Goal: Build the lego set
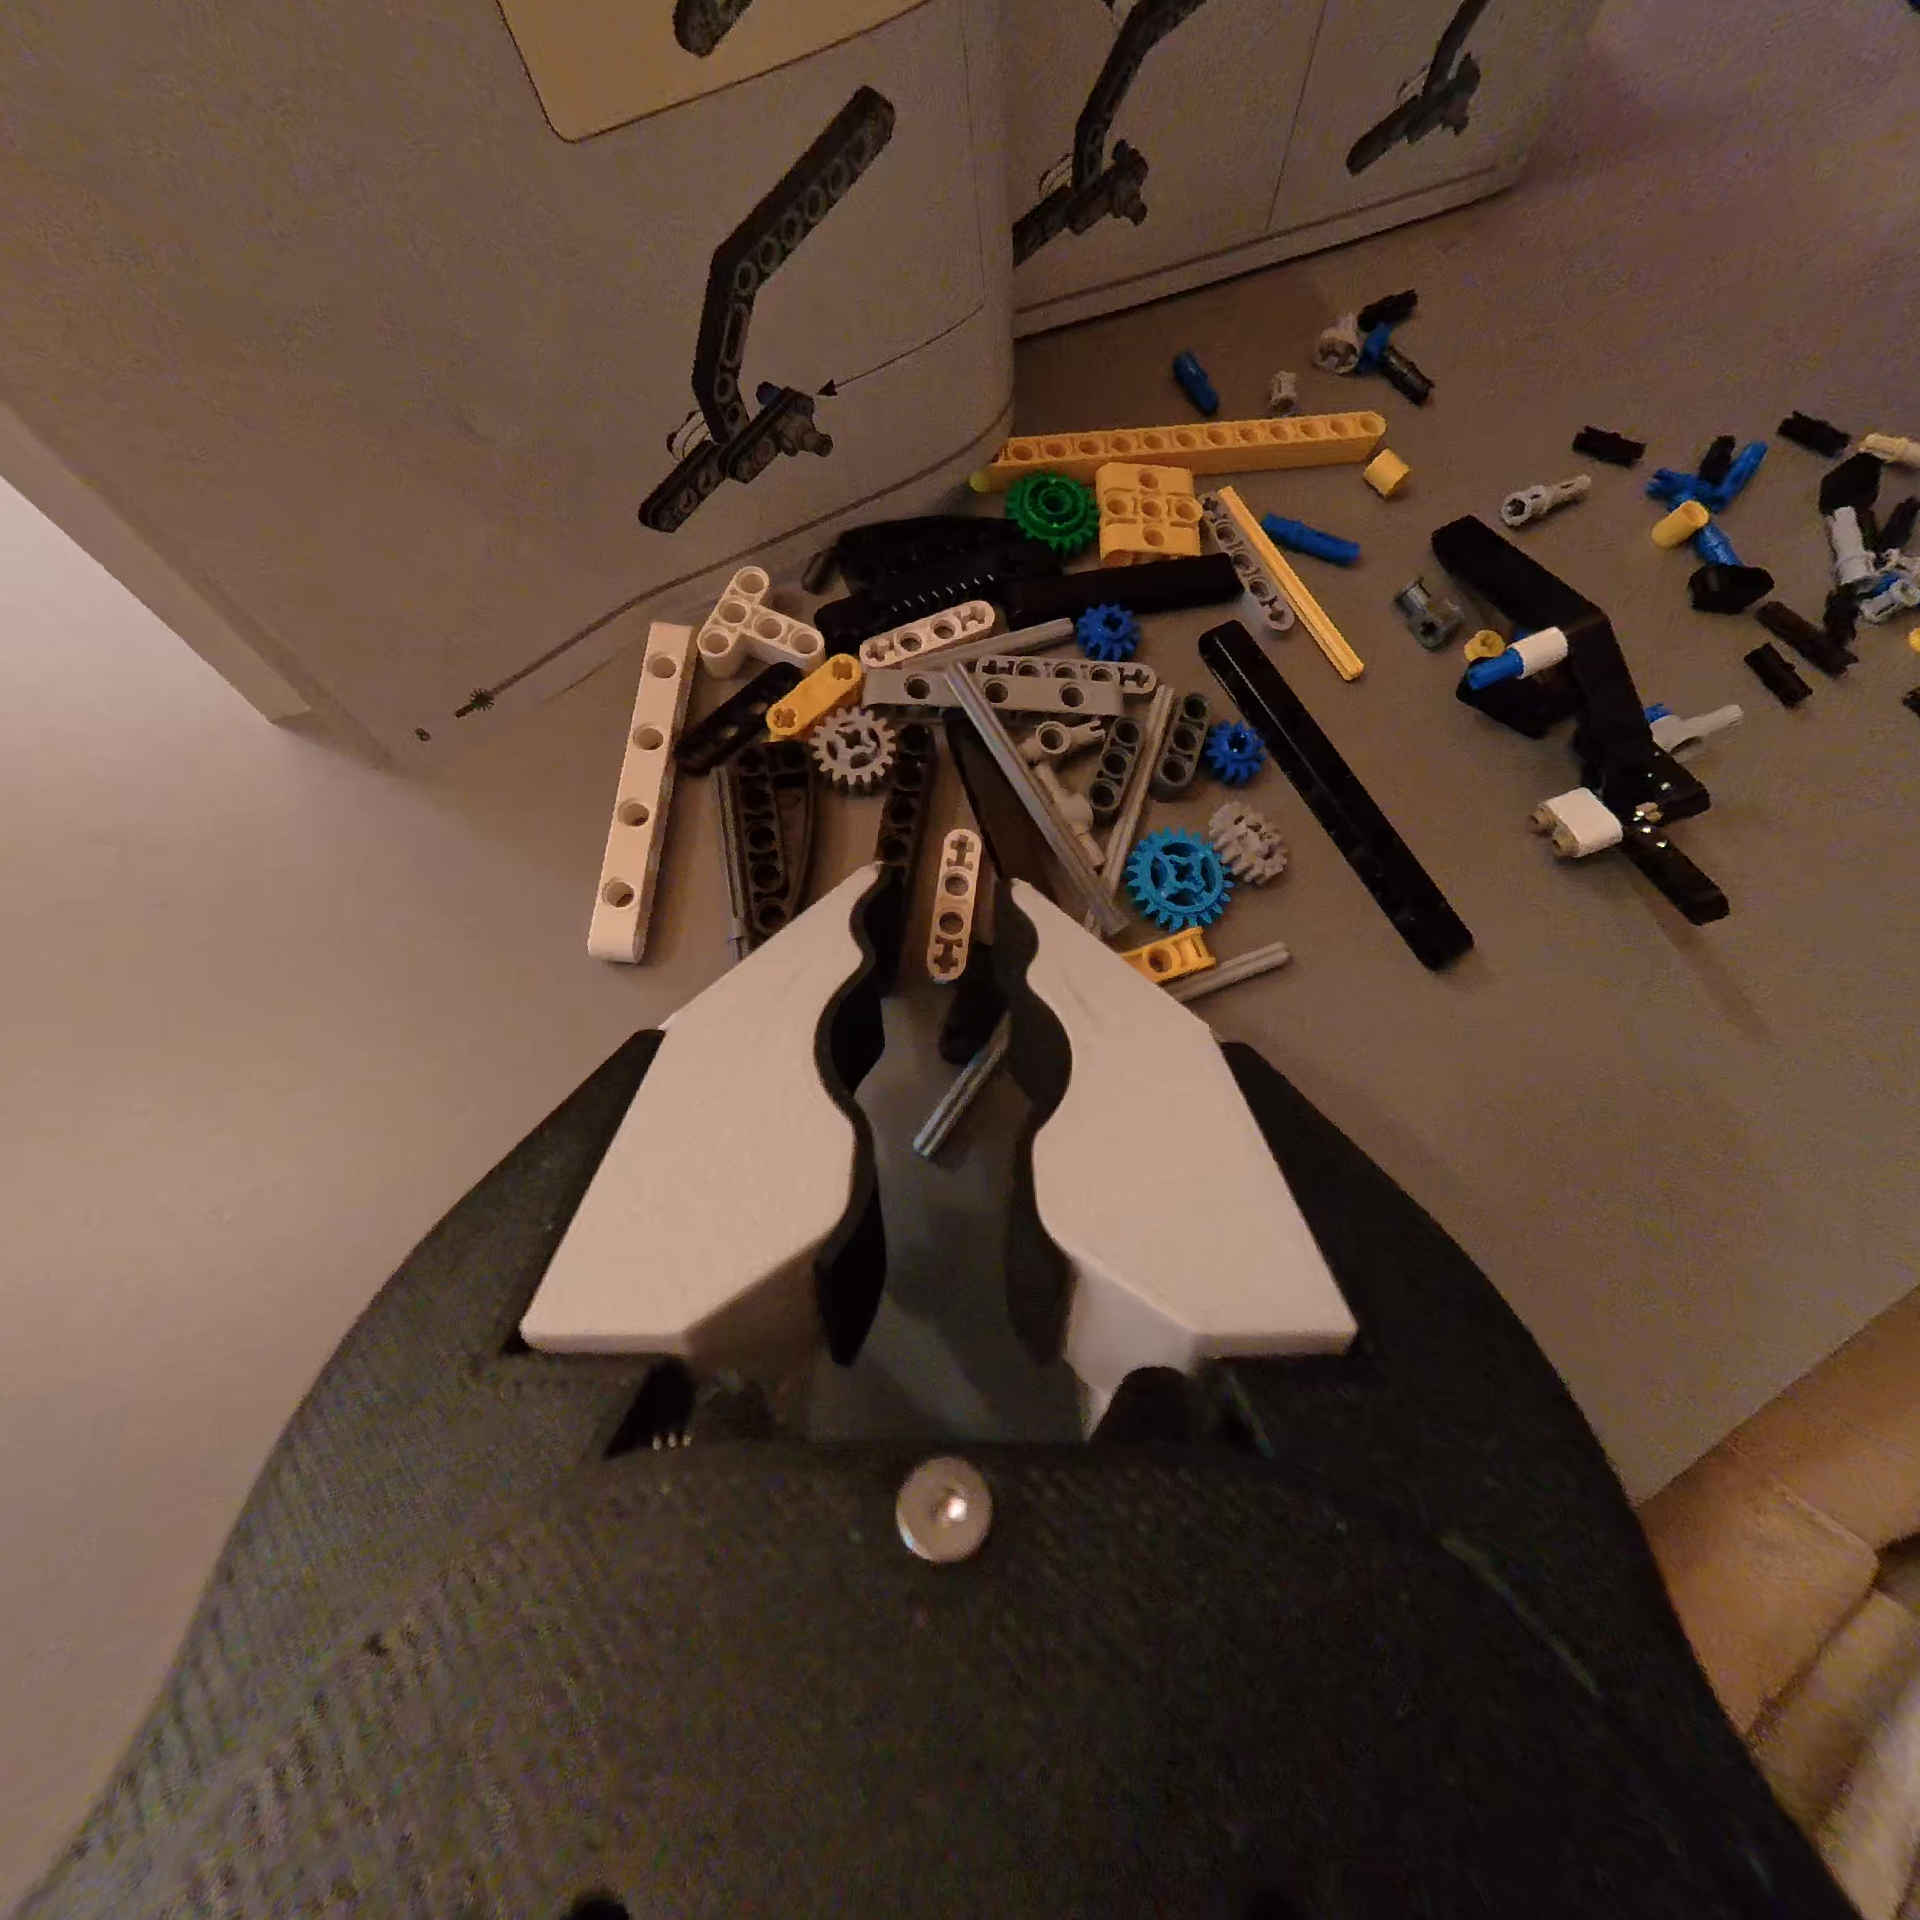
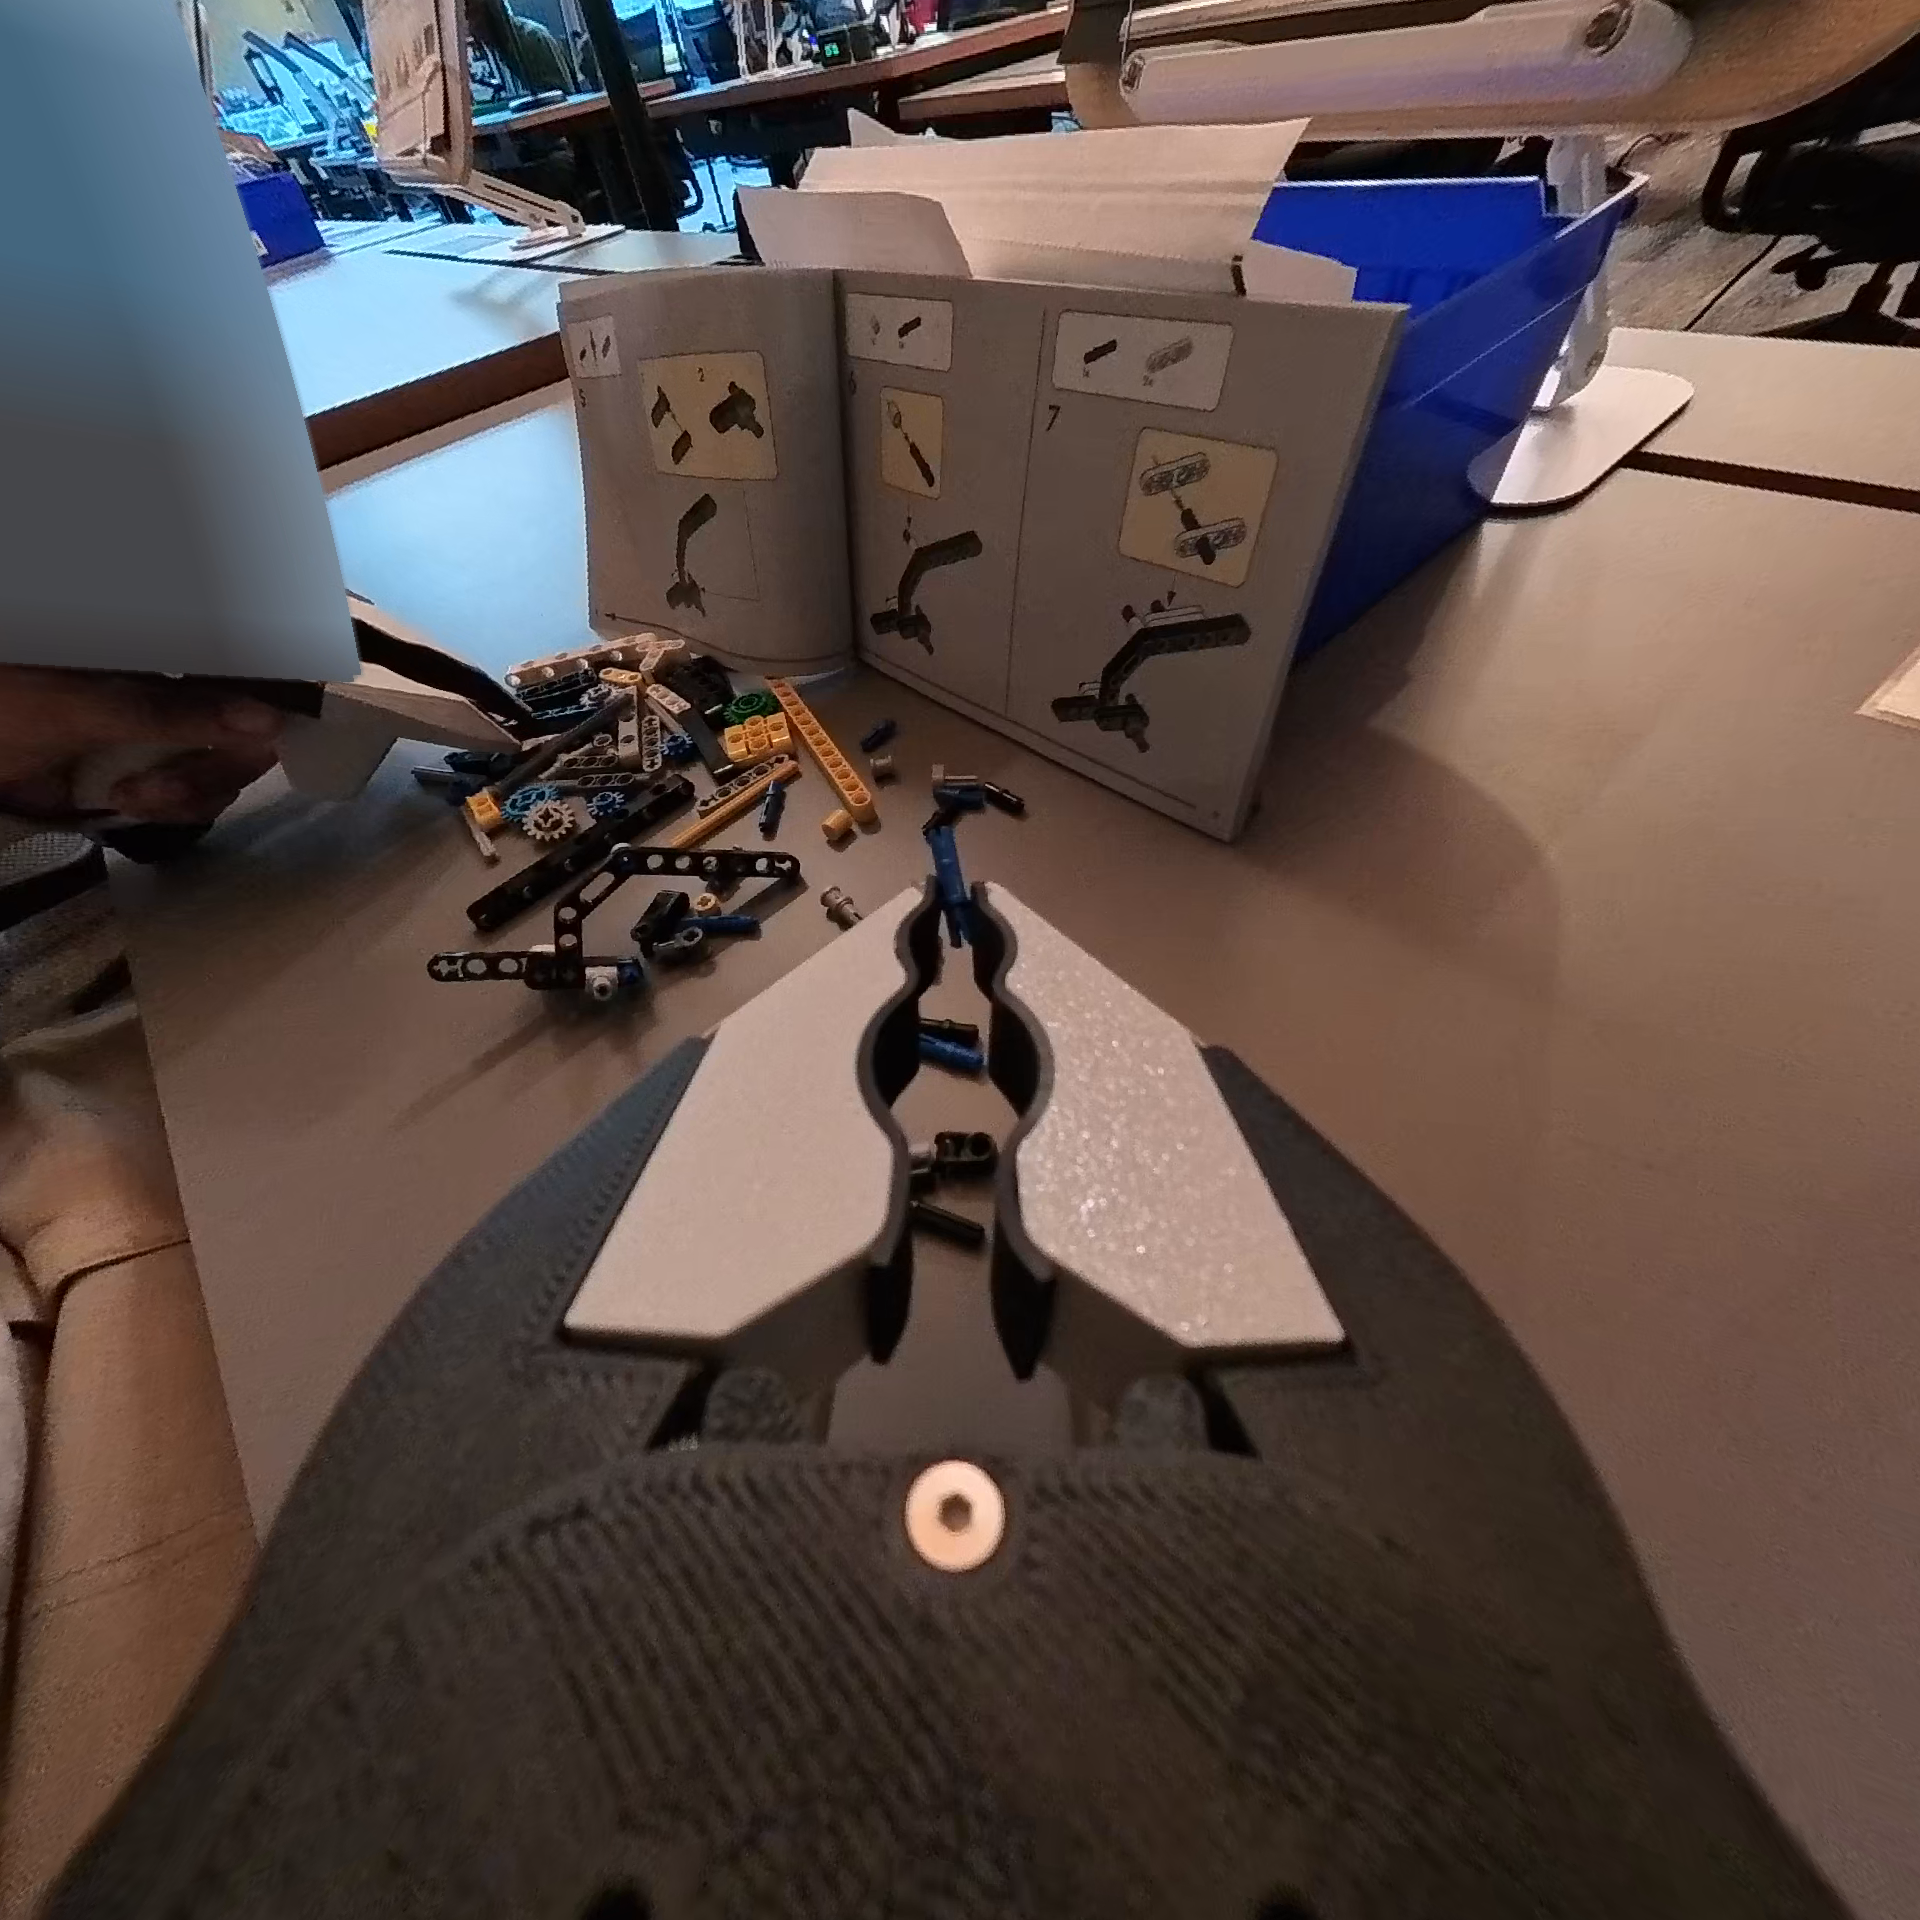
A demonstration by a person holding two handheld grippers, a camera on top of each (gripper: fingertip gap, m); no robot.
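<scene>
Left tongs: slightly spread, holding nothing, tips over the parts heap.
Short white plastic liftarm: on the grey worktop, lying in the gap between the left tips.
Right tongs: narrowly parted; a blue plastic pin sits at the tips, but I cannot tell if it is pinched.
Black angled beam assembly: left of the right tongs.
Open instruction booklet: standing beyond both.
Advice: straddle the liftarm's long sides squarely and close slowly, clear of neighbouring beams.
</scene>
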